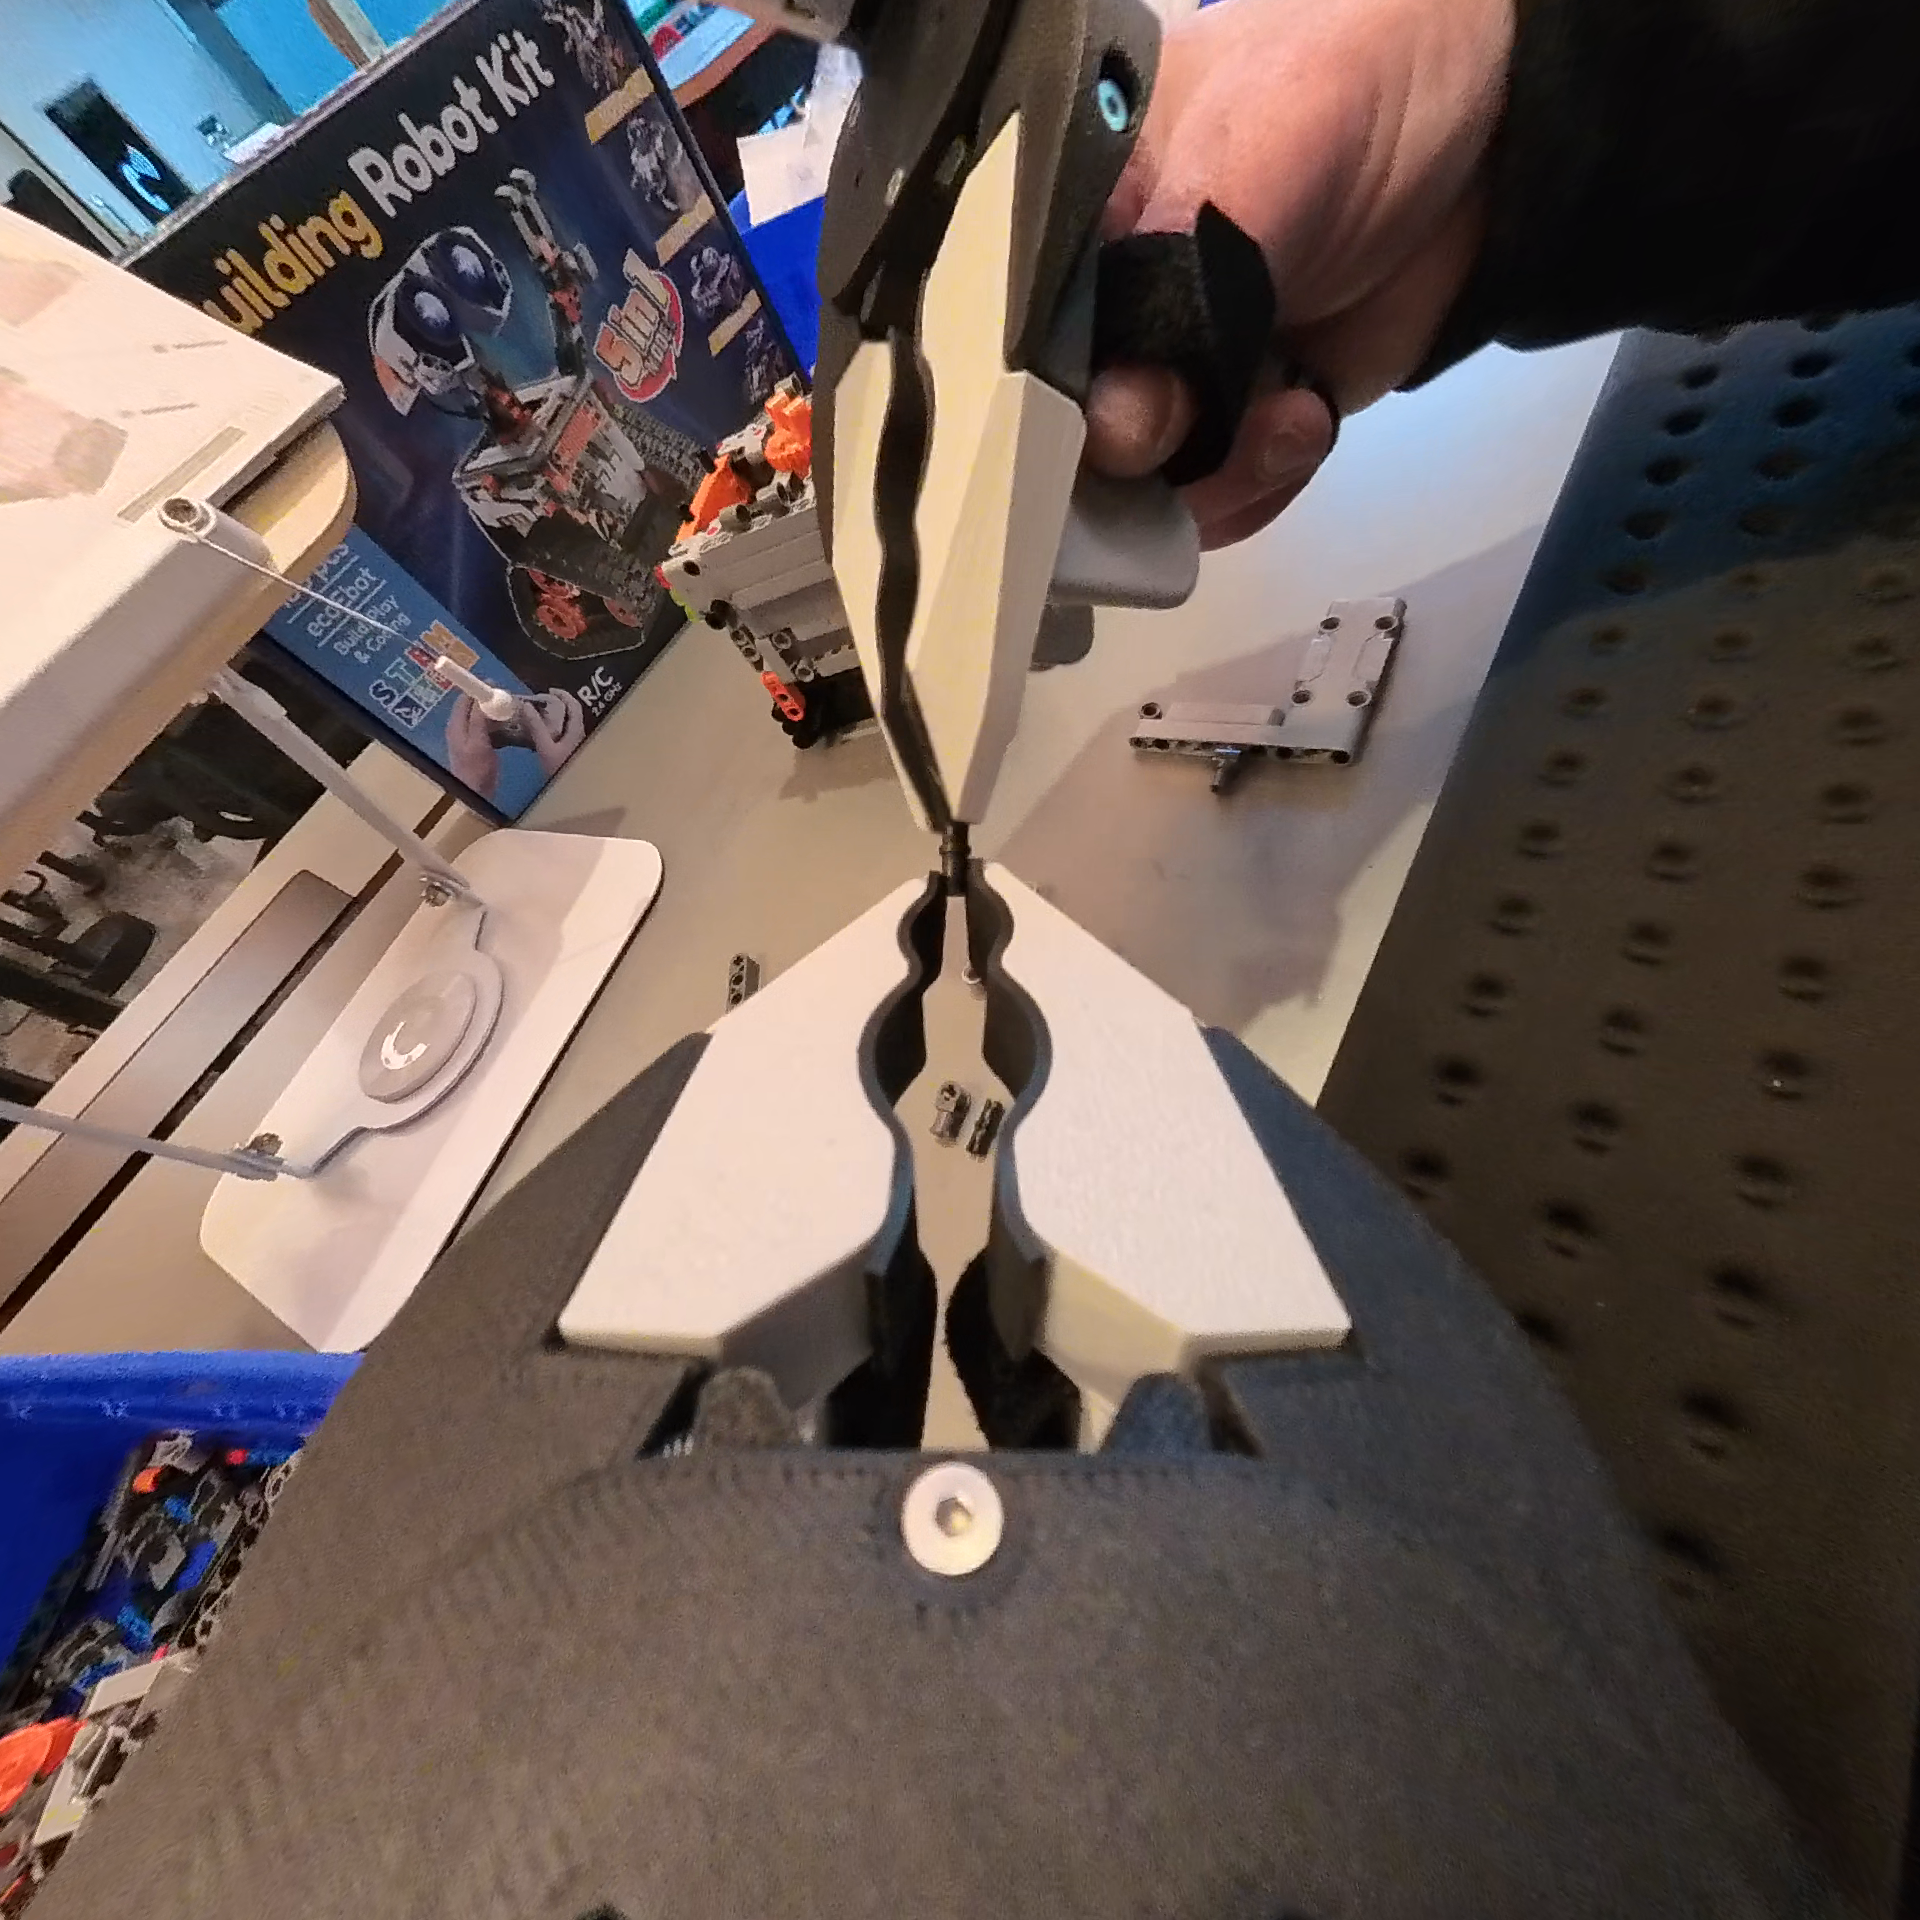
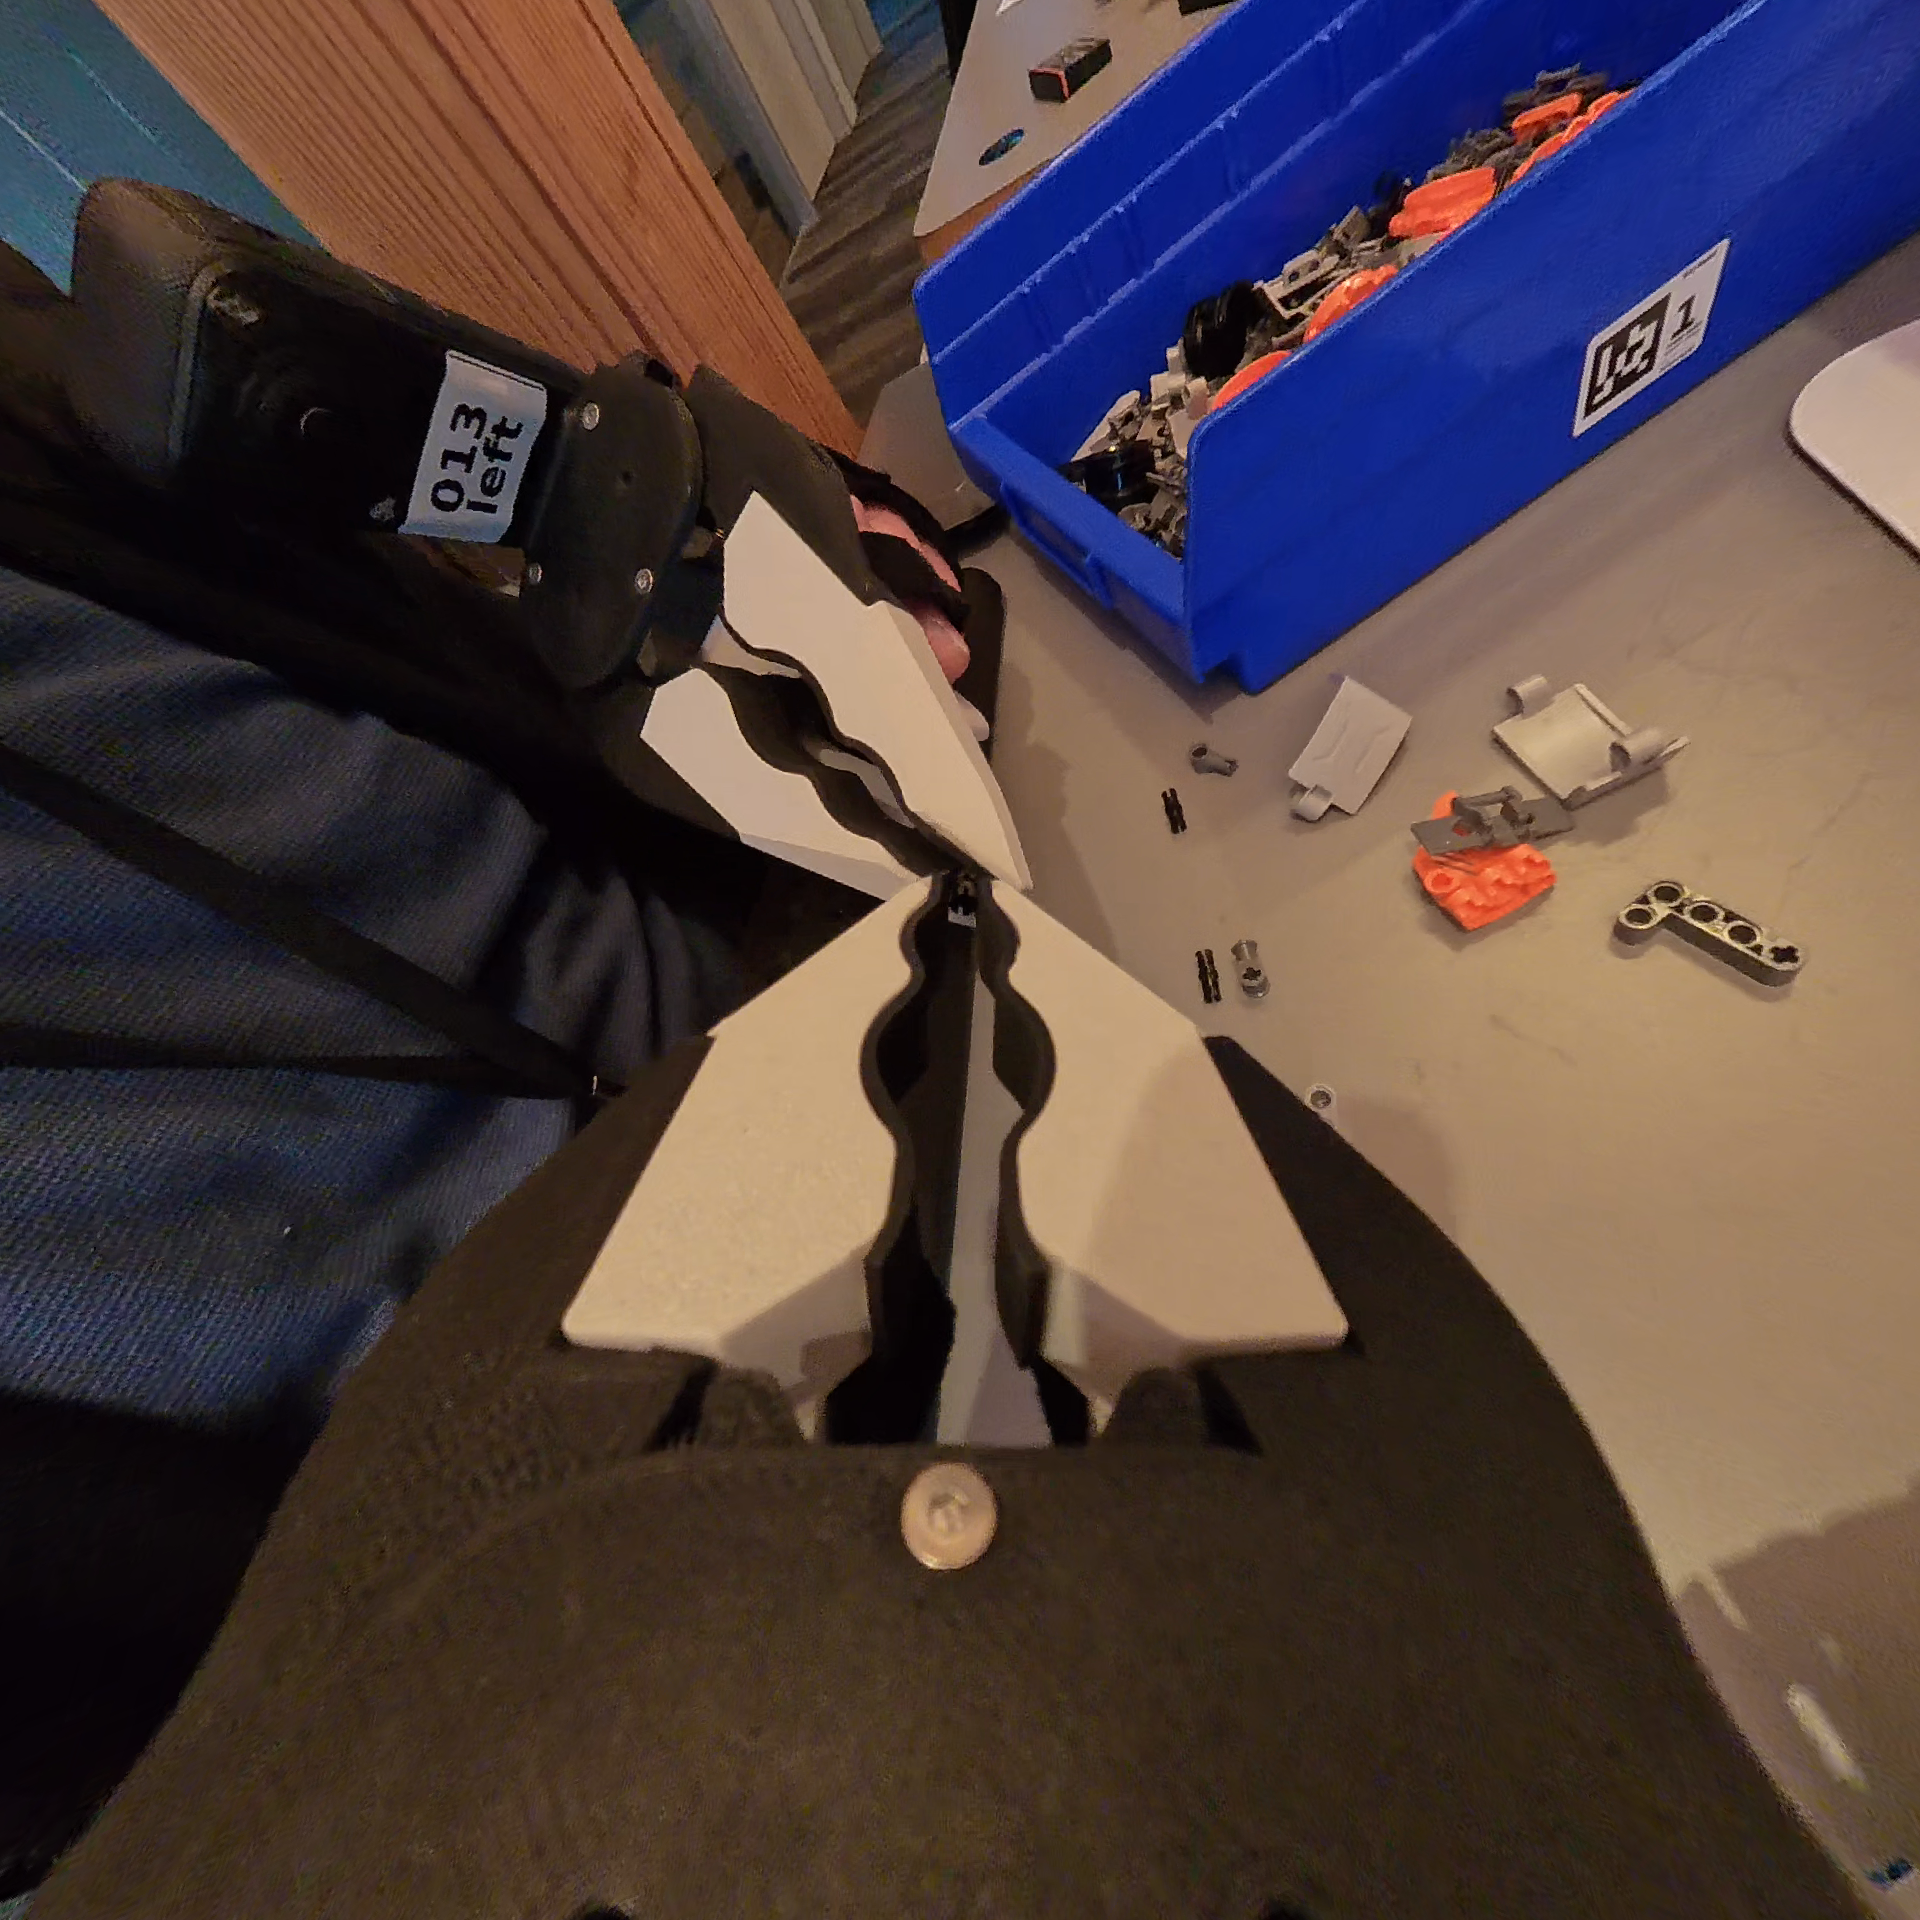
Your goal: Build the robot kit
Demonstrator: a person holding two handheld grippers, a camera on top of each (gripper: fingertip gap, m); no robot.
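Observation:
My left gripper (image 1: 956, 888) and my right gripper (image 1: 940, 816) meet tip to tip above the grey table (image 1: 1195, 862). A small black pin (image 1: 956, 847) sits between the two pairs of tips, and both grippers are shut on it, one at each end. In the right wrist view my right gripper (image 2: 961, 891) points up at the pin (image 2: 964, 900). My left gripper (image 2: 1003, 868) comes in from the upper left, held by a hand. A grey bush and another black pin (image 1: 961, 1122) lie on the table below.
A robot kit box (image 1: 468, 364), a part-built model (image 1: 758, 540), a grey beam assembly (image 1: 1299, 686) and a white stand base (image 1: 436, 1060) are on the table. A blue bin (image 2: 1455, 468) holds several parts. Beside it lie an orange piece (image 2: 1486, 883), a bent beam (image 2: 1709, 930) and grey panels (image 2: 1351, 748). My left and right fingertips are right by each other. The orange piece (image 2: 1486, 883) lies around 12 cm away from my left fingertips.

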